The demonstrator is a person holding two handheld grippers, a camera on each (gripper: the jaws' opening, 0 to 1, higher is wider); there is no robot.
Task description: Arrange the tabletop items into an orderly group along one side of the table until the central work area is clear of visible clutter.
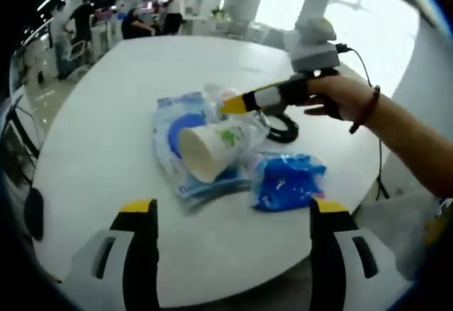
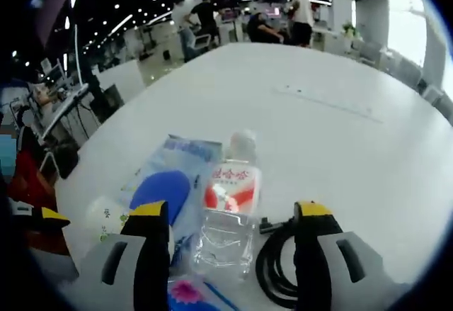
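Note:
A paper cup [image 1: 209,151] lies on its side on a blue-and-white packet [image 1: 173,130] in the middle of the white table [image 1: 120,77]. A blue packet [image 1: 287,180] lies right of it, and a coiled black cable [image 1: 283,128] behind. My left gripper [image 1: 233,208] stands open short of them, holding nothing. The right gripper [image 1: 237,104], held by a hand, reaches in over the pile. In the right gripper view my right gripper [image 2: 230,212] is open, with a clear red-labelled bottle [image 2: 230,198] lying between the jaws and apart from both. The cable [image 2: 276,272], packet [image 2: 170,180] and cup [image 2: 106,219] flank it.
The far half of the table [image 2: 340,112] is bare white. Its near edge [image 1: 233,293] curves just past my left jaws. A thin black lead [image 1: 368,77] runs off the right side. People [image 2: 297,13] and office furniture stand beyond the far end.

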